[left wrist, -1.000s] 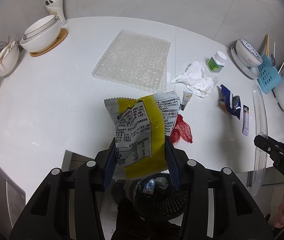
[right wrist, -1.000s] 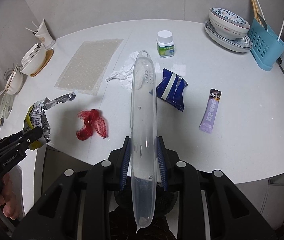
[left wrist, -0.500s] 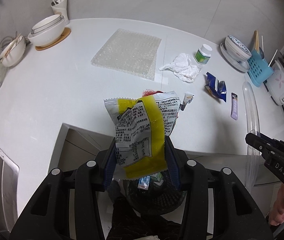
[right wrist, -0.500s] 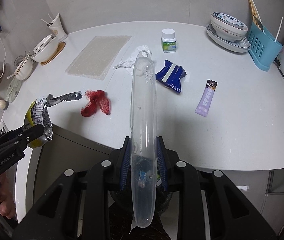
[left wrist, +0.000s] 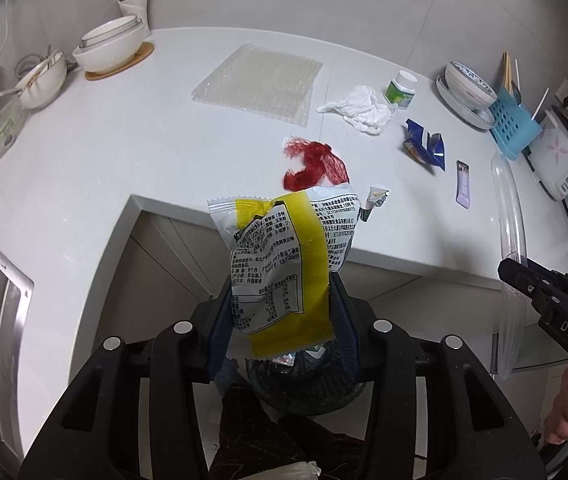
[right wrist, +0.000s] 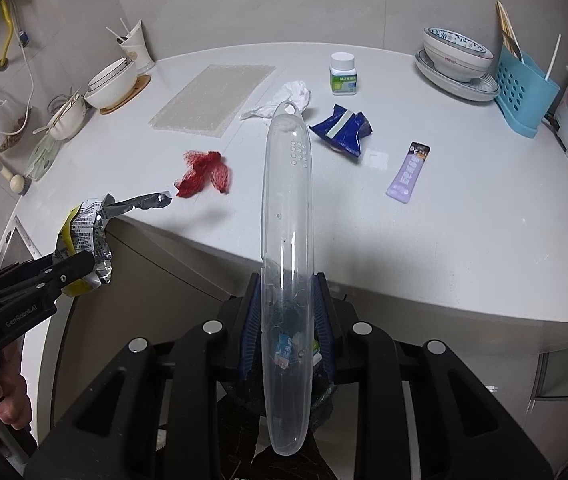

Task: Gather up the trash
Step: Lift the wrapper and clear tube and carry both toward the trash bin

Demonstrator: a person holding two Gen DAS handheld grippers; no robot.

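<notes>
Here, white curved countertop (right wrist: 444, 240) meets grey tiled wall (right wrist: 324, 0).

Glossy foil wrapper (left wrist: 284, 264), clear plastic case (right wrist: 288, 216), matt counter (right wrist: 444, 216).

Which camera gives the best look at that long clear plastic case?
The right wrist view: the clear plastic case runs up the middle, whole from its hanging loop to its rounded end, clamped in the right gripper. The left wrist view shows the case only edge-on at the right border.

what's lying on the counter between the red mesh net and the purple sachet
In the right wrist view, the crumpled blue wrapper lies between the red mesh net and the purple sachet, set slightly farther back.
</notes>
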